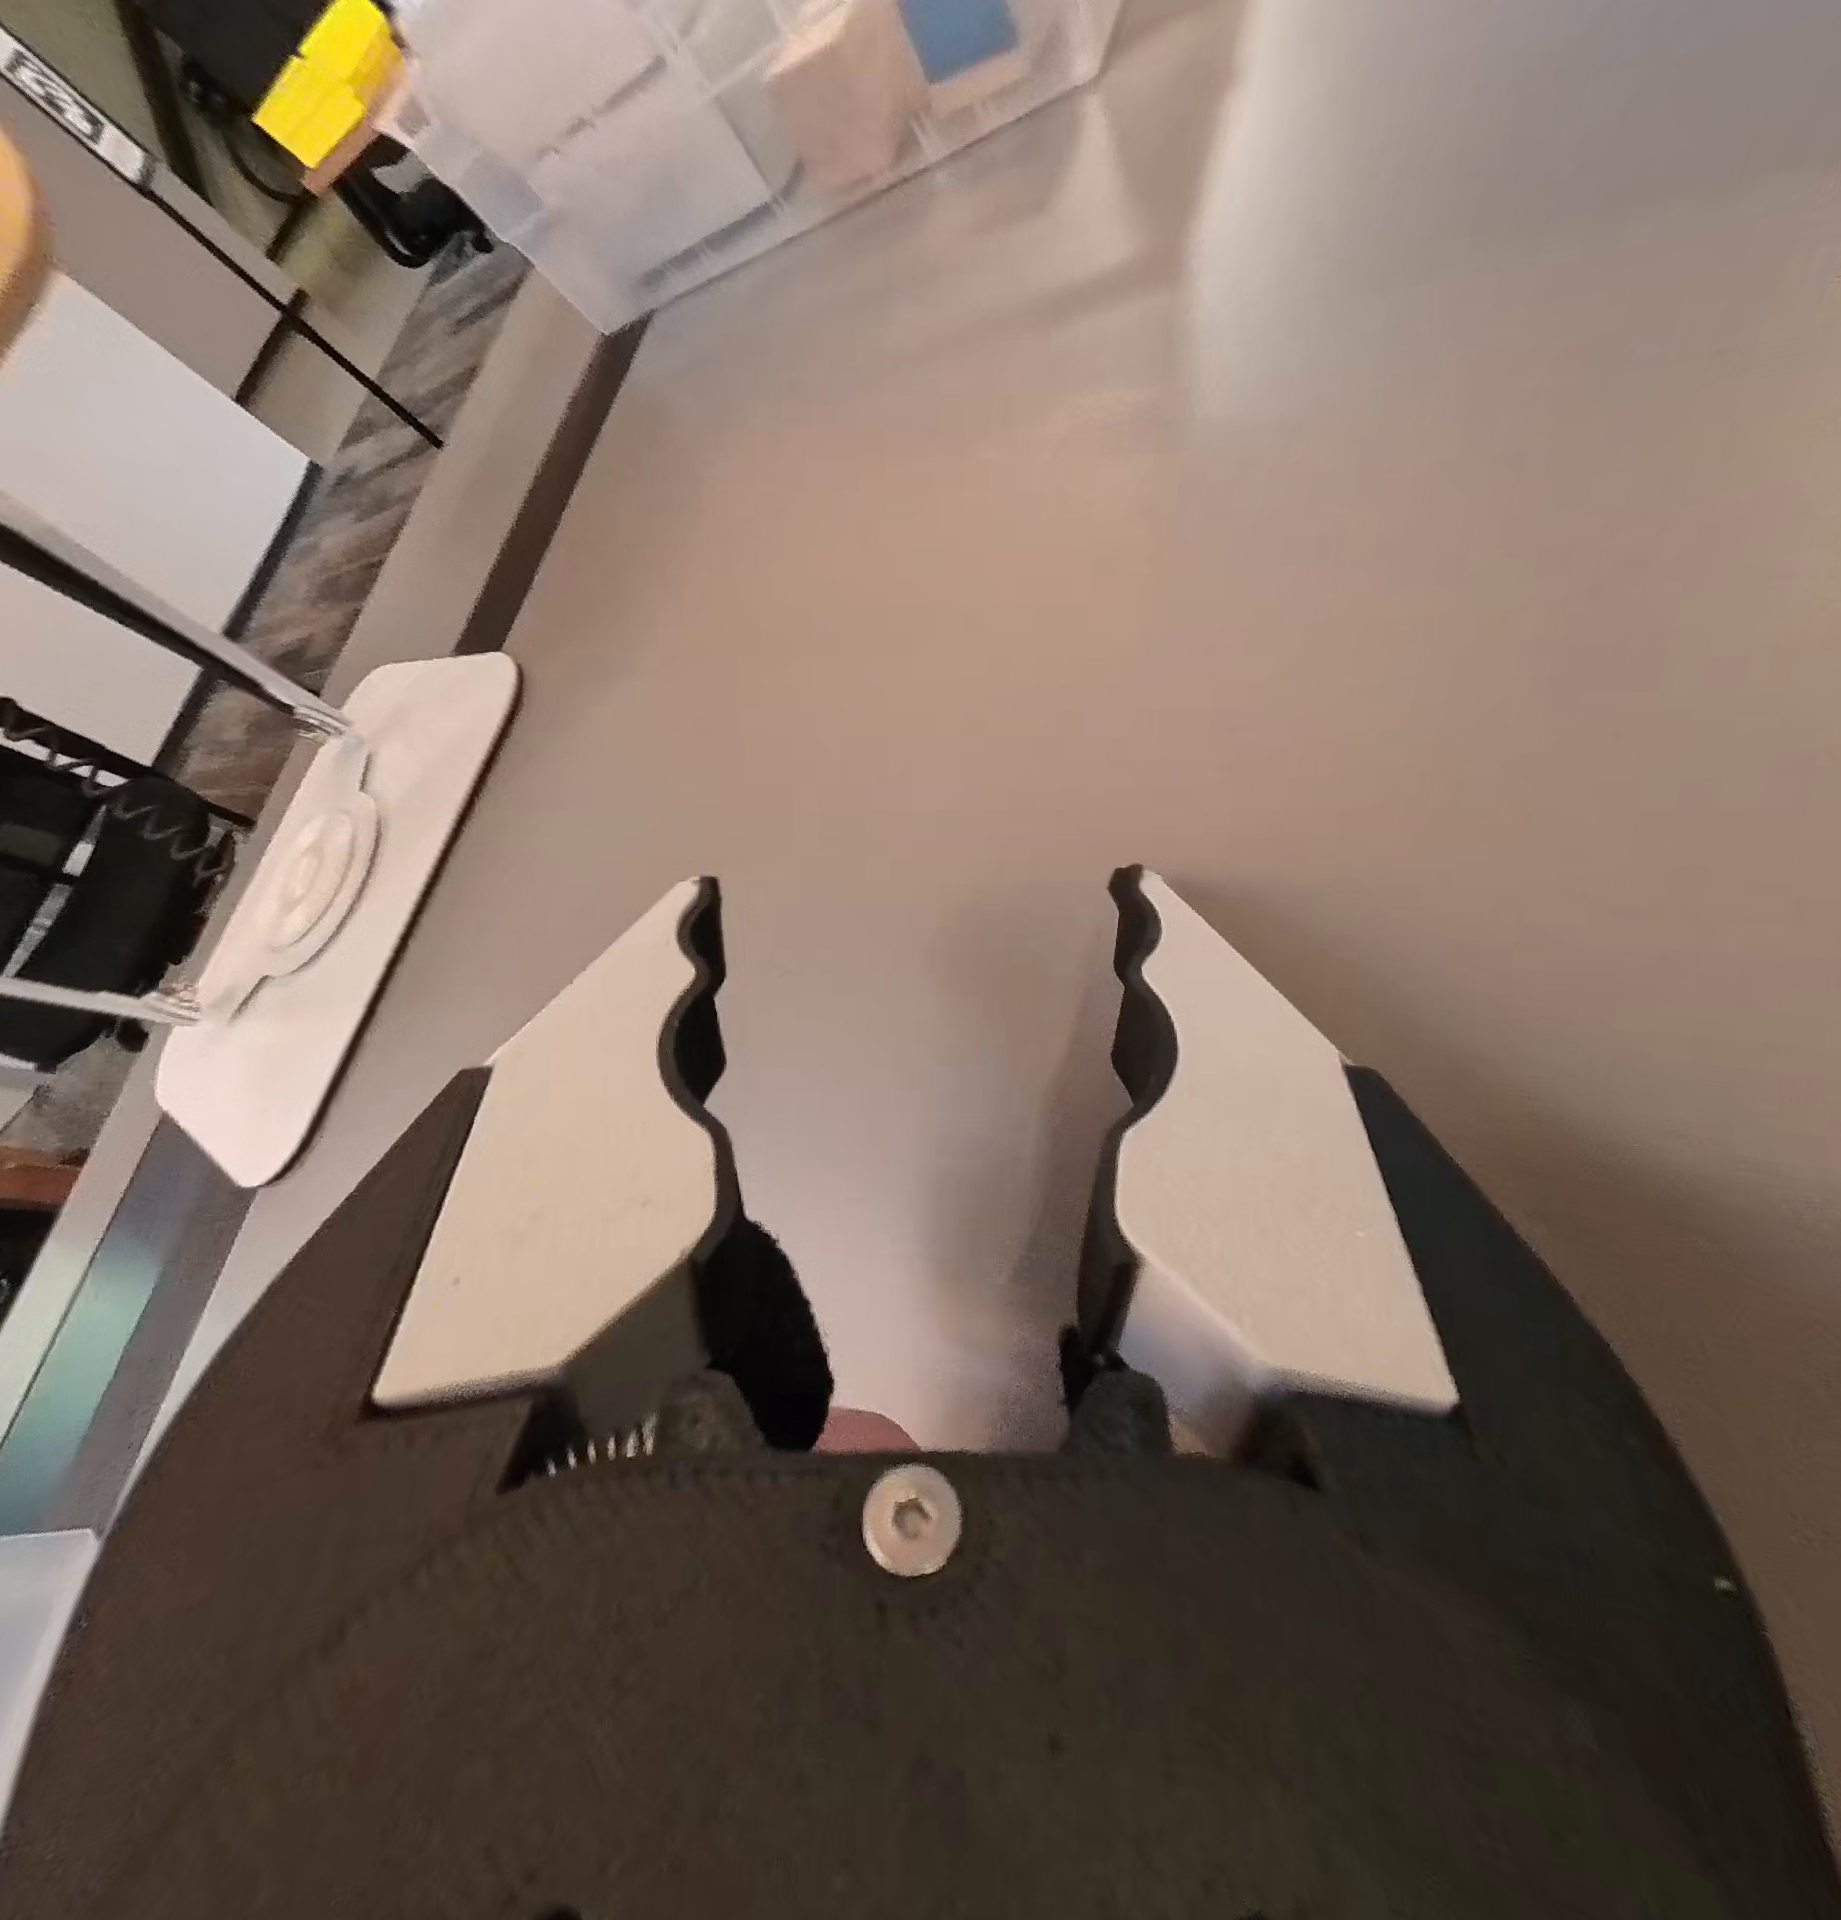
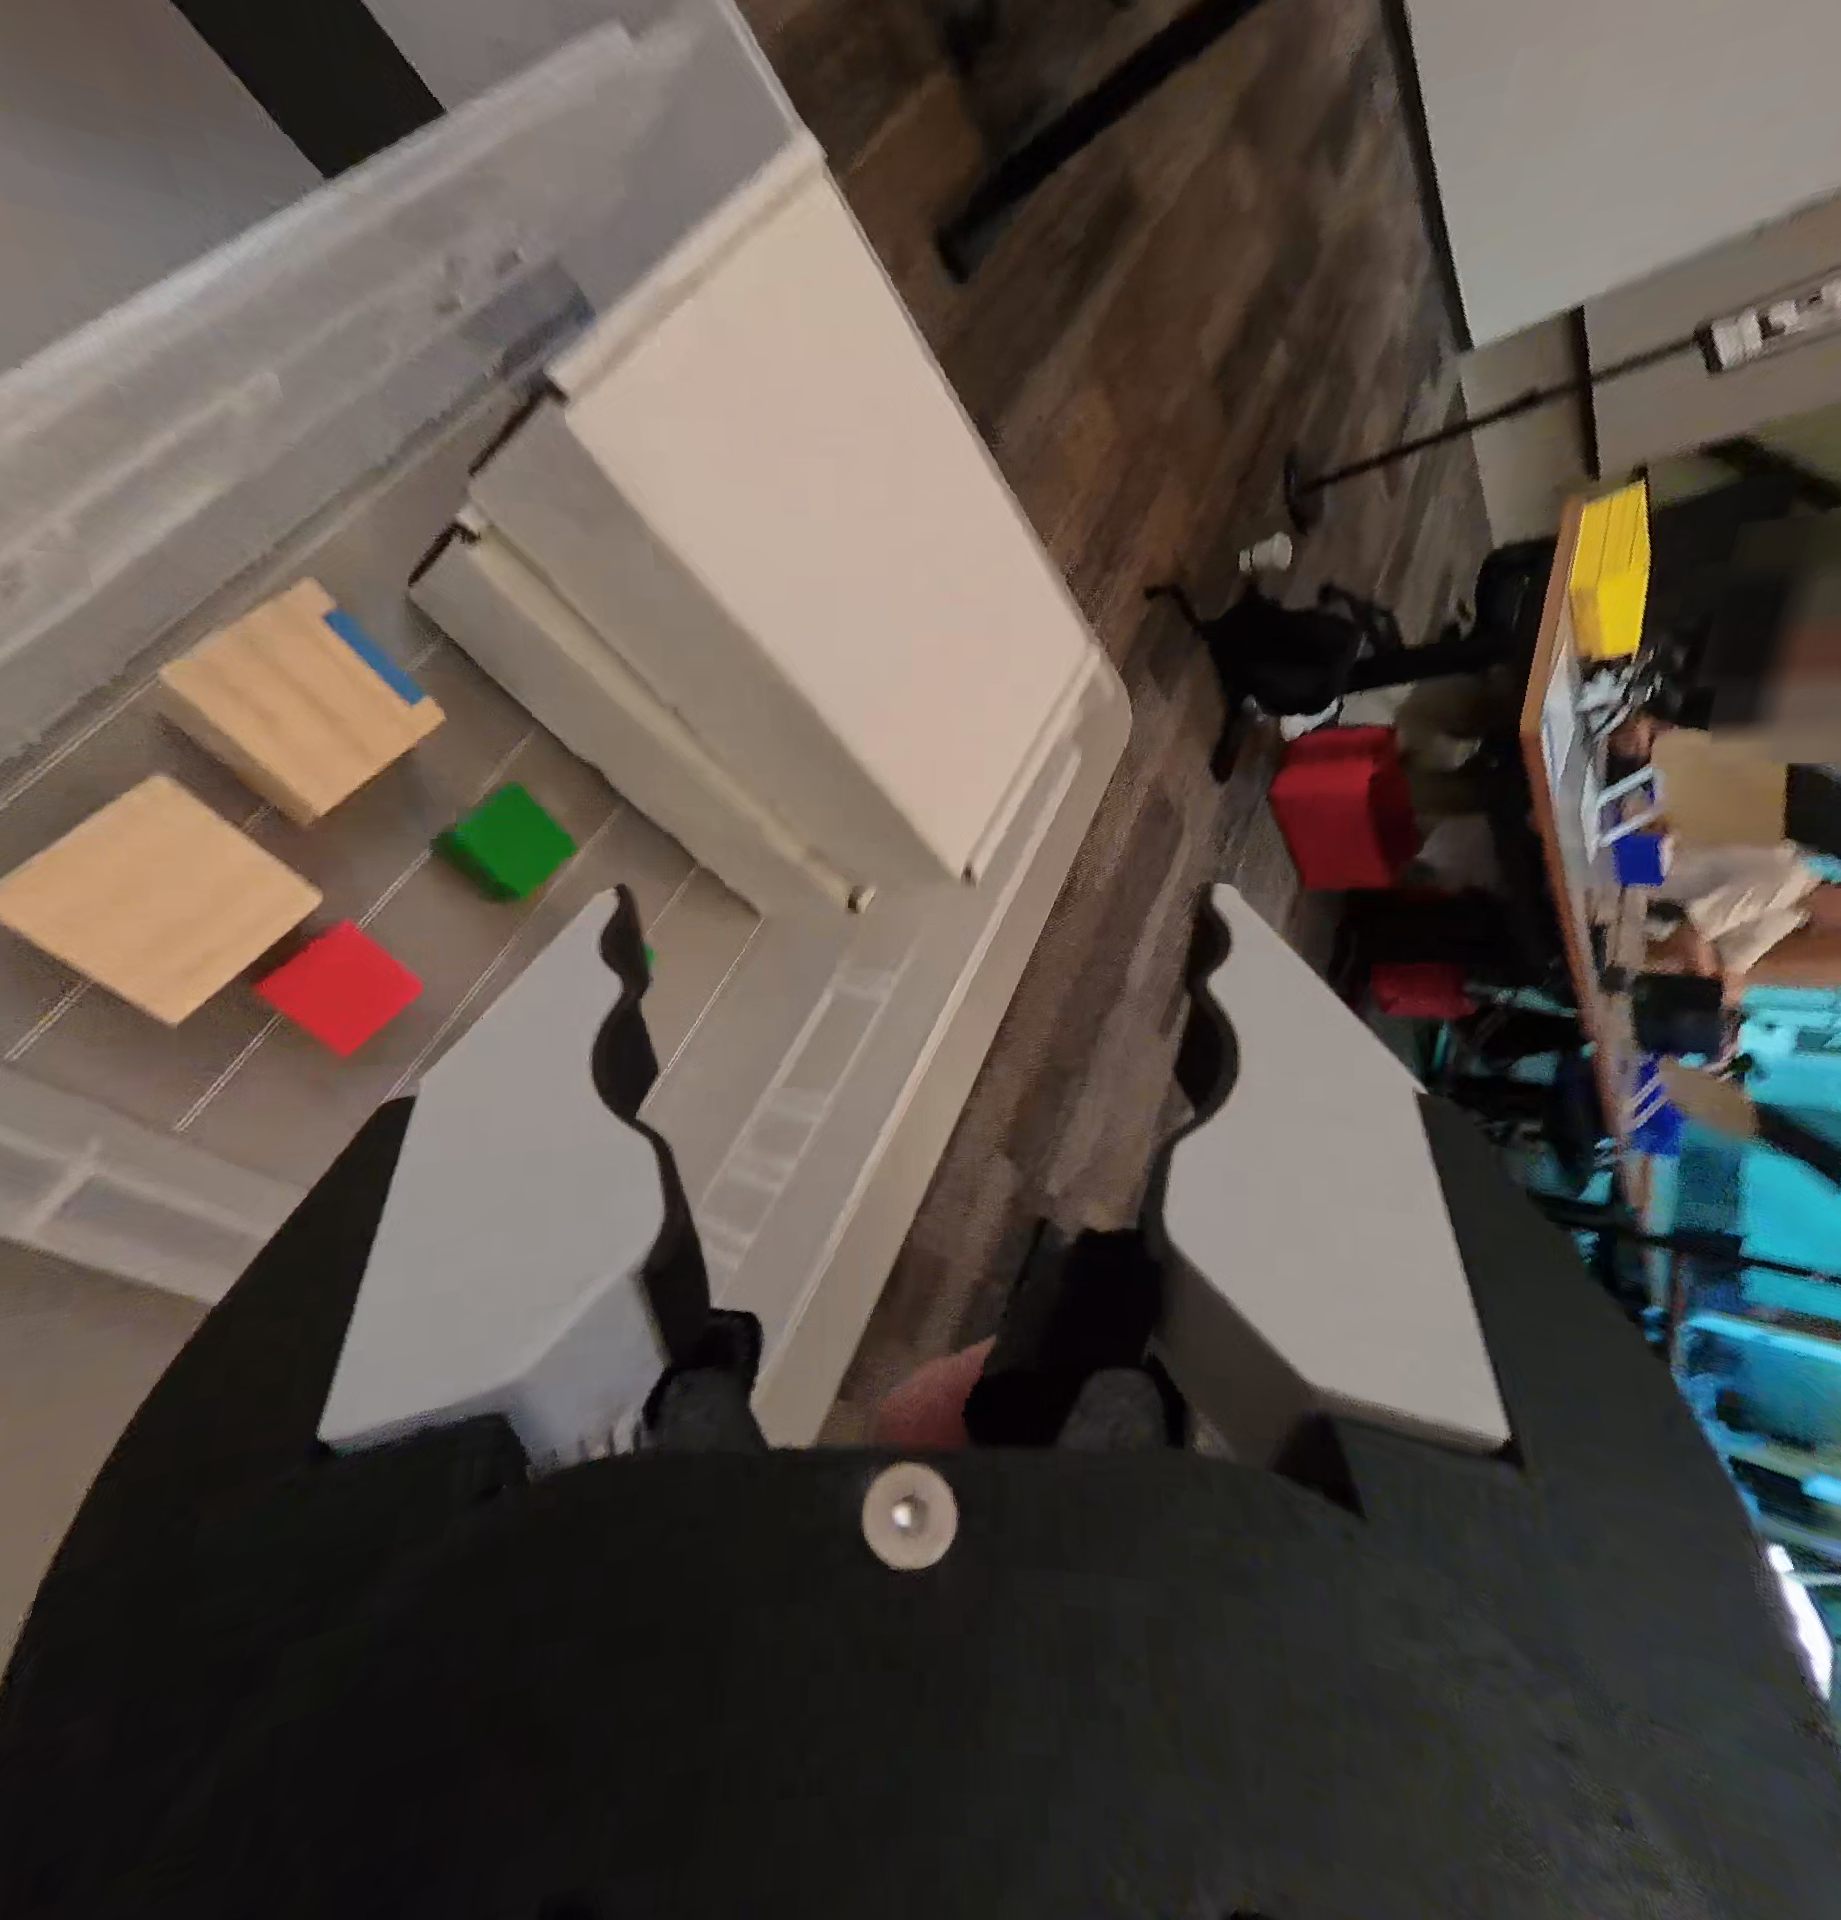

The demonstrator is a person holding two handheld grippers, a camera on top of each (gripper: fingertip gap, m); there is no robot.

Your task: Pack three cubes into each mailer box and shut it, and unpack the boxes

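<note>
In the right wrist view a clear plastic bin [image 2: 272, 270] holds a white mailer box [image 2: 822, 582] with its lid shut, two wooden cubes [image 2: 303, 707] [image 2: 147, 894], a green cube [image 2: 505, 836] and a red cube [image 2: 339, 982]. My right gripper [image 2: 916, 904] is open and empty, above the bin's near right edge beside the box. In the left wrist view my left gripper [image 1: 916, 883] is open and empty over bare grey table [image 1: 947, 571]. The bin [image 1: 708, 156] shows far off at the top, blurred.
A white plate with a clear round mount [image 1: 344, 904] and thin metal rods sits at the table's left edge. Beyond the table edge are wood-pattern floor [image 2: 1155, 364], a red box [image 2: 1342, 800] and a cluttered bench [image 2: 1622, 727]. A yellow block [image 1: 324, 83] stands off the table.
</note>
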